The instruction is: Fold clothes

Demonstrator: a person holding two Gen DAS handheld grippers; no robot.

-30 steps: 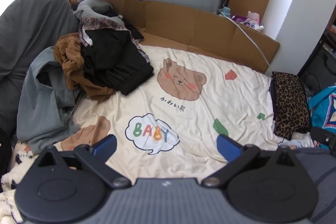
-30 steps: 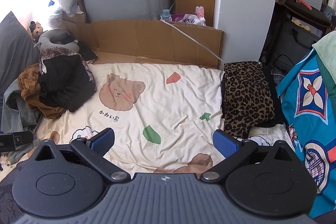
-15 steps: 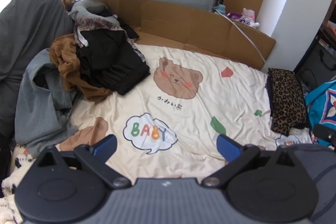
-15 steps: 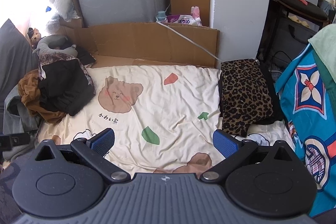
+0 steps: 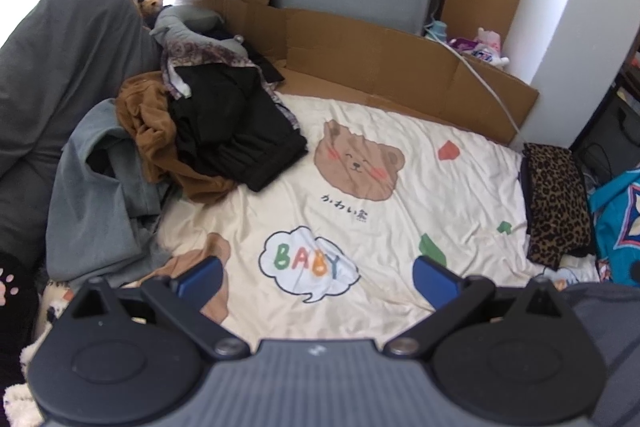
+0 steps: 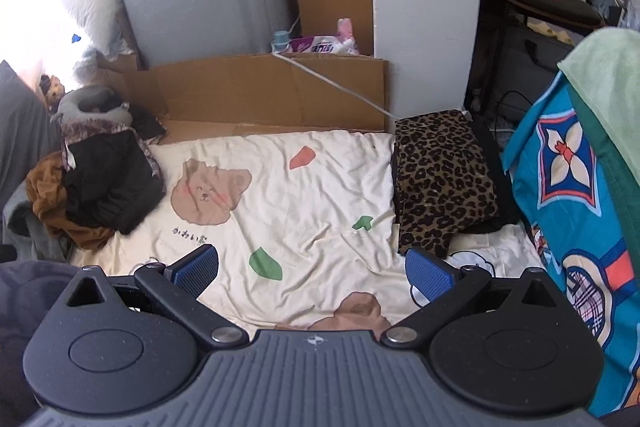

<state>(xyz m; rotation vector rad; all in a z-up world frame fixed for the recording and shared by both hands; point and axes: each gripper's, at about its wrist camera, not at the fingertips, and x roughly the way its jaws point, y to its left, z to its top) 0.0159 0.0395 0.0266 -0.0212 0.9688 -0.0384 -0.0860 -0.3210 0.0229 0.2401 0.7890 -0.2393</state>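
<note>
We cannot see the brown garment (image 5: 160, 143) whole: the black clothes (image 5: 236, 131) cover its middle.

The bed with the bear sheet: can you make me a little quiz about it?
1. True or false: the black garment lies on top of the pile.
2. Which cloth looks folded already? A leopard cloth B brown garment
3. Fill in: the left gripper is ____, holding nothing.

Key: 1 true; 2 A; 3 open.
</note>
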